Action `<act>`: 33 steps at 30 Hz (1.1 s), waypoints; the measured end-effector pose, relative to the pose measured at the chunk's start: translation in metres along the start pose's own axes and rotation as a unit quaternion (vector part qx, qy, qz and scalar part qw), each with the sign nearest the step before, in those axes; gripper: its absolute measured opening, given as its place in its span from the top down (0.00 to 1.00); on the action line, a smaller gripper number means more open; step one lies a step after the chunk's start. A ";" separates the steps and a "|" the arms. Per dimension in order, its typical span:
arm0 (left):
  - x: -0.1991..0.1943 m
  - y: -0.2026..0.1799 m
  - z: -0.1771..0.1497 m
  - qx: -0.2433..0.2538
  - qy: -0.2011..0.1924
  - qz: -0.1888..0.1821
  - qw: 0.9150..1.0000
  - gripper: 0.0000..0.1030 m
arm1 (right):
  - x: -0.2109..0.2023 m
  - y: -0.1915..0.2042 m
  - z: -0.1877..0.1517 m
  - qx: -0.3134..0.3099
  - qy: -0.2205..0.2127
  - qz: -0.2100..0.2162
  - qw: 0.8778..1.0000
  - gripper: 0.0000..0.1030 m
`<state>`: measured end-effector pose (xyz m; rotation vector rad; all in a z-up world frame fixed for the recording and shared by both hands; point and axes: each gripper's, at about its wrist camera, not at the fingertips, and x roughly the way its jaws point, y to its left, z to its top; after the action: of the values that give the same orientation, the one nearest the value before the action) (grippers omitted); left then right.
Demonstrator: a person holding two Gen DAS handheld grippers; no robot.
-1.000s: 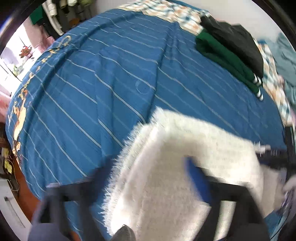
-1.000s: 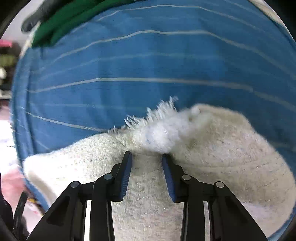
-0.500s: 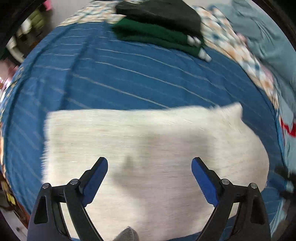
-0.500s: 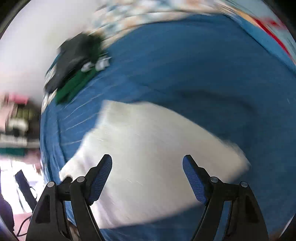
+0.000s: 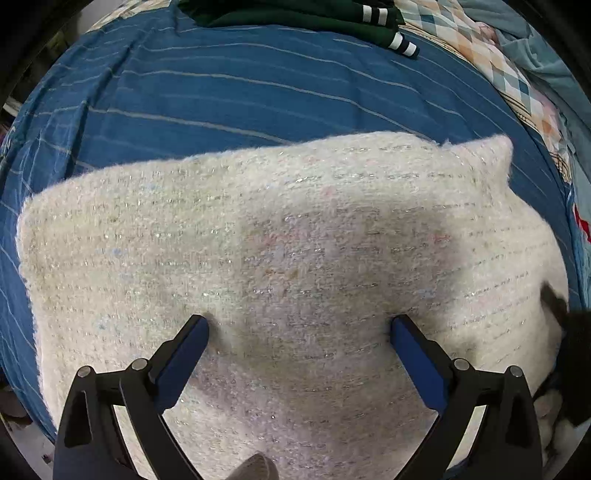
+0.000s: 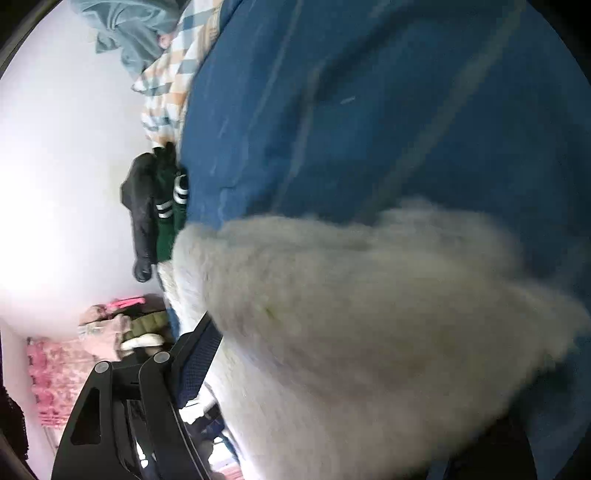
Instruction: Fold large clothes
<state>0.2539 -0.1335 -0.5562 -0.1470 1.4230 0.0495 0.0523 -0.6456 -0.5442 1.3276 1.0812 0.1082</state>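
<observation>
White fuzzy sweater (image 5: 295, 258) lies folded flat on the blue striped bedspread (image 5: 240, 92). Left gripper (image 5: 299, 328) points down over it, jaws wide, just opened further, tips on the knit, gripping nothing. Right gripper (image 6: 314, 332): jaws just narrowed, sweater covers one finger; grip unclear. Green garment (image 5: 314, 18) well beyond.

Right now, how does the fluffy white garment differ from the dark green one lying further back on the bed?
The white garment is pale, fuzzy and flecked with glittery threads; the green garment is dark and smooth, with black-and-white striped cuffs. The white garment lies alone, spread broadly in the middle of the blue bedspread; the green garment is stacked with a black garment near the bed's far edge. Both rest flat on the bed.
</observation>
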 end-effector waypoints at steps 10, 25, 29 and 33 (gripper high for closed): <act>0.016 -0.017 0.035 -0.023 -0.007 -0.056 0.998 0.01 | -0.026 0.094 0.001 -0.067 -0.046 0.025 0.996 0.74; 0.005 -0.026 0.057 -0.031 -0.047 -0.083 0.995 0.01 | -0.037 0.239 -0.027 -0.295 -0.016 -0.034 0.955 0.78; -0.005 0.001 0.035 -0.050 -0.048 -0.072 0.995 0.01 | -0.027 0.260 -0.067 -0.344 0.014 -0.032 0.938 0.78; -0.027 0.044 0.016 -0.095 -0.053 -0.057 0.992 0.01 | -0.019 0.272 -0.114 -0.377 0.062 -0.018 0.924 0.78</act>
<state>0.2607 -0.0867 -0.5307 -0.3775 1.2995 0.0977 0.0996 -0.4903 -0.2966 0.6074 1.0180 0.5330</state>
